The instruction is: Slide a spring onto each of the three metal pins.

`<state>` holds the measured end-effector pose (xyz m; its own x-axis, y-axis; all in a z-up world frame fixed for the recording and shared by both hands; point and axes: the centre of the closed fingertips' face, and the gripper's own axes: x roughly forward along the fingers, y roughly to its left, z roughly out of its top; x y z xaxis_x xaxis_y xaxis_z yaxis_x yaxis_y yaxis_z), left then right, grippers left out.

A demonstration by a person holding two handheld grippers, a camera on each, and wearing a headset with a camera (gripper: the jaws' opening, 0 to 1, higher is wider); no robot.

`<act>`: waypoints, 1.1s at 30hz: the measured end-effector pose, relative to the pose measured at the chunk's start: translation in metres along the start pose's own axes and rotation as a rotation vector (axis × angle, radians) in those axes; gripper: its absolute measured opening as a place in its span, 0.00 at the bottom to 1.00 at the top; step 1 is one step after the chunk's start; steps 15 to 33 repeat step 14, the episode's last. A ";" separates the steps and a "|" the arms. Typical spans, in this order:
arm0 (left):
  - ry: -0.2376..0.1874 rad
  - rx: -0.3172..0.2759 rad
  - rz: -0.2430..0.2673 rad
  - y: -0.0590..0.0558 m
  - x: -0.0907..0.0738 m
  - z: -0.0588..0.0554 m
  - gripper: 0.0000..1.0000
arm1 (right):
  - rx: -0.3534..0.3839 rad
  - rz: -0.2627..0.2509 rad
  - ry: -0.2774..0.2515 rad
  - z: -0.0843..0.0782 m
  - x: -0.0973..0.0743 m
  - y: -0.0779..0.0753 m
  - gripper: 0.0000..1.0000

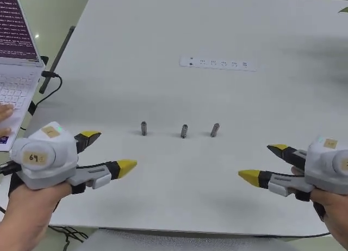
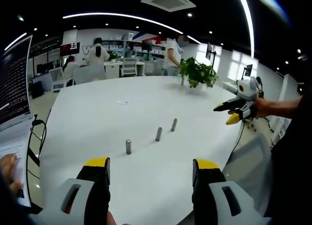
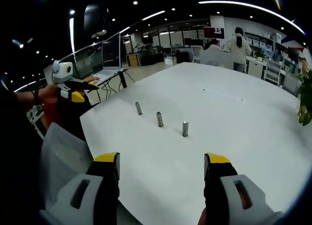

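White bench [image 1: 163, 87]: three metal pins [image 1: 184, 131] stand upright in a row mid-table, each seemingly ribbed with a spring, too small to confirm. Left gripper [image 1: 109, 150] and right gripper [image 1: 263, 161] both gape wide, empty, near the front edge. Check seating gently from above; avoid toppling pins.

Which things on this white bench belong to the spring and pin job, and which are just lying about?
For the job: left pin, middle pin, right pin, standing in a row; left gripper and right gripper, both open.
Lying about: power strip, laptop, potted plant.
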<state>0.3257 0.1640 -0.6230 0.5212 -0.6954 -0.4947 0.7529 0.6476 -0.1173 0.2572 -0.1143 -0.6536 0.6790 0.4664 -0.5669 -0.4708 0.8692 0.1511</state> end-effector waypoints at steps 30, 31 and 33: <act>-0.003 -0.002 -0.004 0.002 -0.002 -0.001 0.65 | 0.012 -0.008 0.000 -0.005 0.001 0.002 0.71; -0.003 -0.002 -0.004 0.002 -0.002 -0.001 0.65 | 0.012 -0.008 0.000 -0.005 0.001 0.002 0.71; -0.003 -0.002 -0.004 0.002 -0.002 -0.001 0.65 | 0.012 -0.008 0.000 -0.005 0.001 0.002 0.71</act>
